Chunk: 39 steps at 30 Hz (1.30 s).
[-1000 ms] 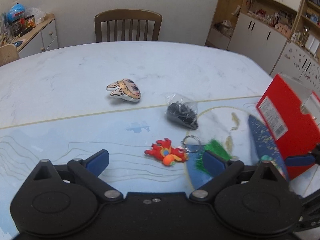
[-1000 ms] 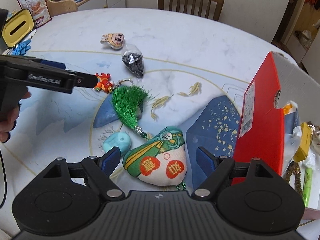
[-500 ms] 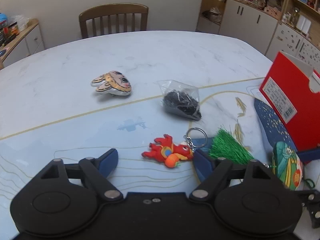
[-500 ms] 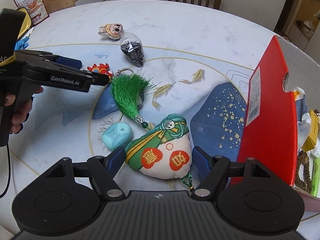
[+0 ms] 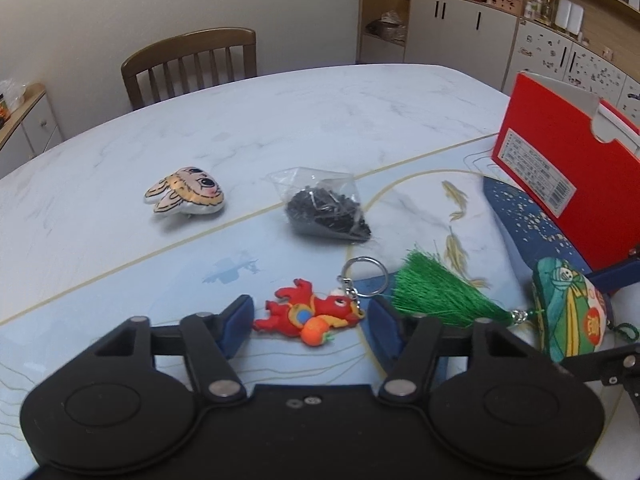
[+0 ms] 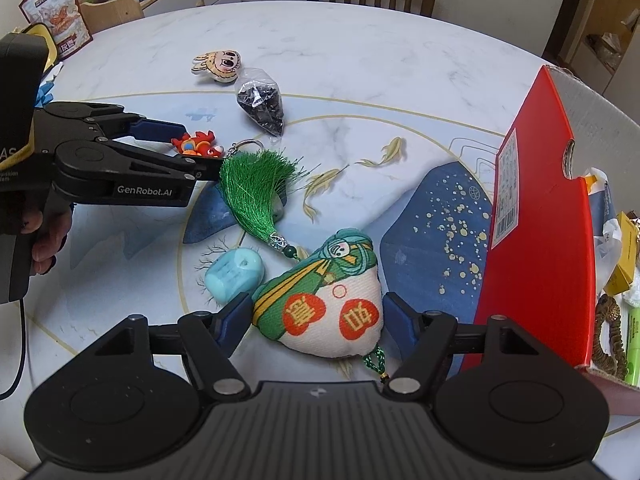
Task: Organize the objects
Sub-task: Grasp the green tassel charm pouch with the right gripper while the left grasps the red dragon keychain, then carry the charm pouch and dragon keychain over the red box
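My left gripper [image 5: 310, 325] is open low over the table, its blue fingers on either side of a red dragon keychain [image 5: 310, 314] with a metal ring. My right gripper [image 6: 317, 322] is open too, and its fingers flank a green and white embroidered sachet [image 6: 332, 308]. A green tassel [image 6: 256, 188] is tied to the sachet and lies toward the keychain [image 6: 196, 145]. In the right wrist view the left gripper [image 6: 196, 148] reaches in from the left, held by a hand [image 6: 44, 240].
A teal block [image 6: 236, 274] lies left of the sachet. A bag of black bits [image 5: 328, 212] and a bunny-face plush [image 5: 186, 196] sit farther back. A red box [image 6: 536, 232] stands open at the right with a green marker [image 6: 632, 352] and other clutter inside. A wooden chair [image 5: 192, 64] stands behind the table.
The left gripper has advanced, so the red keychain now sits between its fingers. The right gripper has closed in on the sachet, which now lies between its fingers.
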Available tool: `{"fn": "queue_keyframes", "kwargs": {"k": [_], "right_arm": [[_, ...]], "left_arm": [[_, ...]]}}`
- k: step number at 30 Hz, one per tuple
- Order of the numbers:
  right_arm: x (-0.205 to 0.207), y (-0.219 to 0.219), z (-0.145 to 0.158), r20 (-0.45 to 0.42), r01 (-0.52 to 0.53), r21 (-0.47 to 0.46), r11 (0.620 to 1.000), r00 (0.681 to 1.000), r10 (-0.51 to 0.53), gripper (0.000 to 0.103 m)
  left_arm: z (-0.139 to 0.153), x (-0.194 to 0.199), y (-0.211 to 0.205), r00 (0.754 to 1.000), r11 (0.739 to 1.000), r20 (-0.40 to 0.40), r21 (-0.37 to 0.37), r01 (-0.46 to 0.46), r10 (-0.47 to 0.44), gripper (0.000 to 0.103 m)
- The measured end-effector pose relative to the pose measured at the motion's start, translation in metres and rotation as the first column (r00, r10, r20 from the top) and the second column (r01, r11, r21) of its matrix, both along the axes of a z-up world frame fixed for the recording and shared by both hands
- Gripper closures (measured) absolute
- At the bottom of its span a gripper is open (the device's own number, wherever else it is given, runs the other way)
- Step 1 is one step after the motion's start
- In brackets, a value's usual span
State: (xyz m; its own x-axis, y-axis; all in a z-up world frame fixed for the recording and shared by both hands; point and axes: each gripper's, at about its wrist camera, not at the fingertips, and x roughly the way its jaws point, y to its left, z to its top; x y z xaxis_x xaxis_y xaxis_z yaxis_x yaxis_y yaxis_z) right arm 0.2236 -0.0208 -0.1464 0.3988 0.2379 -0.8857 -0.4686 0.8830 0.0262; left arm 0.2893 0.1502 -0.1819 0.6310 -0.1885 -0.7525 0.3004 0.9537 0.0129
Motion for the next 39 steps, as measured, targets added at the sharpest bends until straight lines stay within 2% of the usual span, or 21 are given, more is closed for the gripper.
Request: {"fn": "queue_keyframes", "kwargs": {"k": [11, 21, 26, 33, 39], "right_arm": [[-0.006, -0.003, 0.005, 0.003, 0.022, 0.018, 1.0, 1.0, -0.022, 0.037], [-0.023, -0.015, 0.036, 0.009, 0.046, 0.109, 0.993, 0.999, -0.048, 0.037], [-0.033, -0.025, 0.057, 0.009, 0.066, 0.155, 0.986, 0.998, -0.068, 0.037], [-0.043, -0.041, 0.089, 0.04, 0.079, 0.204, 0.976, 0.995, -0.089, 0.037], [-0.046, -0.059, 0.118, 0.082, 0.07, 0.23, 0.971, 0.993, -0.091, 0.037]], "left_arm": [[0.001, -0.003, 0.003, 1.0, 1.0, -0.006, -0.015, -0.024, 0.023, 0.045], [0.014, -0.022, 0.018, 0.996, 0.993, -0.044, -0.078, -0.087, 0.083, 0.045], [0.031, -0.034, 0.025, 0.991, 0.982, -0.068, -0.144, -0.124, 0.115, 0.045], [0.065, -0.049, 0.02, 0.991, 0.974, -0.061, -0.188, -0.128, 0.119, 0.045], [0.1, -0.058, 0.007, 0.993, 0.967, -0.02, -0.225, -0.12, 0.118, 0.045]]}}
